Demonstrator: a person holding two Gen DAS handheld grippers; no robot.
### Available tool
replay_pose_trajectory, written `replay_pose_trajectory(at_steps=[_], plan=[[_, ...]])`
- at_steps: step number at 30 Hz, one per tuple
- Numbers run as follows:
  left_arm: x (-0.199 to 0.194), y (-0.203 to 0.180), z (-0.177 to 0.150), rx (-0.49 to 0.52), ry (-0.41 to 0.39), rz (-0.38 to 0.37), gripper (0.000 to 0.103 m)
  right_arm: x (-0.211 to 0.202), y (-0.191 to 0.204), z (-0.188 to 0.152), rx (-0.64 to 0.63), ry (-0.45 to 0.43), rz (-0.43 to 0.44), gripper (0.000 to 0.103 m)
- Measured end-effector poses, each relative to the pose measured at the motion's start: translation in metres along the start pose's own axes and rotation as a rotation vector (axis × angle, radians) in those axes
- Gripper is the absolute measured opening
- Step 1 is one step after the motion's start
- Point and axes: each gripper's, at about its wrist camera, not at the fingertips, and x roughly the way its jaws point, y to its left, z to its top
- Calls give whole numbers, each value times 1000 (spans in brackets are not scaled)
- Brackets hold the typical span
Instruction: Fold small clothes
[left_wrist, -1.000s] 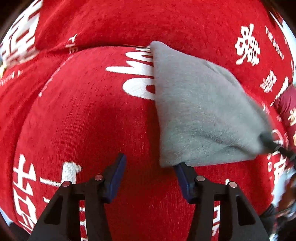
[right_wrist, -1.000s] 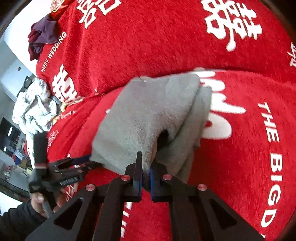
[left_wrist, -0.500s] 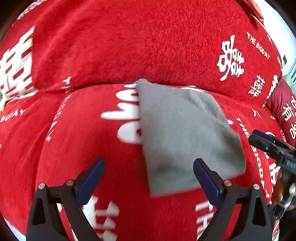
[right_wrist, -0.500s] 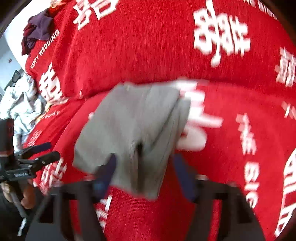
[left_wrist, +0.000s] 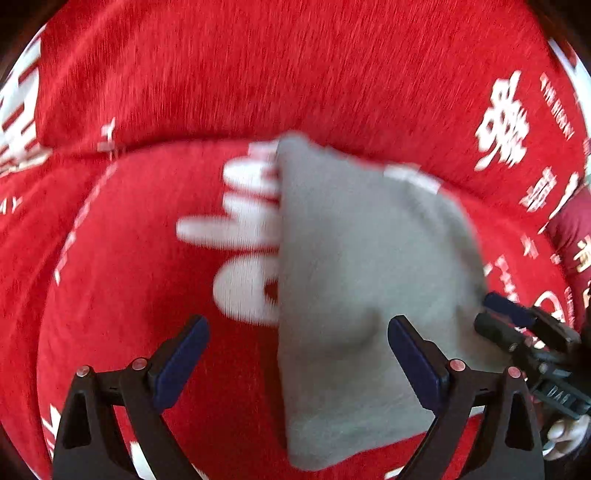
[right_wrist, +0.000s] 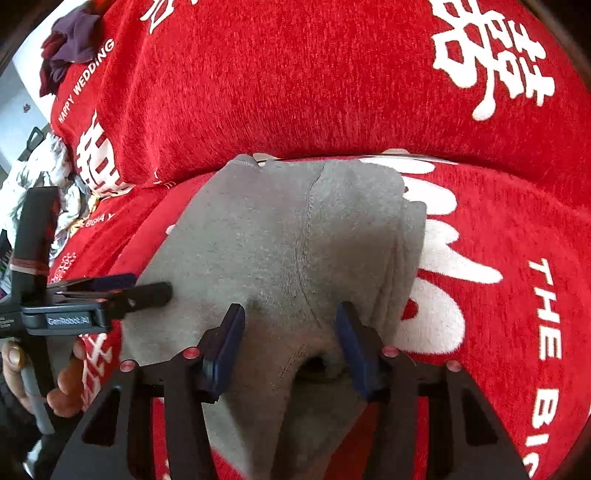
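Your left tongs (left_wrist: 297, 360) and right tongs (right_wrist: 288, 347) are both spread, gripping nothing. The folded grey garment (right_wrist: 288, 236) lies on the red sofa cover (right_wrist: 295, 92); press its layers flat and square the edges.

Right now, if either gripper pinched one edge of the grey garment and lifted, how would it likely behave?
The grey garment would probably droop: its stacked layers sag softly. It looks light and thin-knit. The fold likely opens, since nothing pins it.

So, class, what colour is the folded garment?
Plain grey garment; the right wrist view shows it best.
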Motion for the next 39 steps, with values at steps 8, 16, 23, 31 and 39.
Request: replay_pose_trajectory(at_steps=[8,16,23,31,39], plan=[[59,-5,31,-7,154,104,103,47,0,46,-37,86,-17,63],[27,-6,30,76,94,57,103,16,-17,42,27,8,-89,79],[16,-3,21,121,63,107,103,-26,-69,7,188,-40,-75,81],[40,-29,12,157,81,107,103,0,-64,15,247,20,27,81],[57,-33,19,137,98,70,103,32,-60,20,257,92,26,81]])
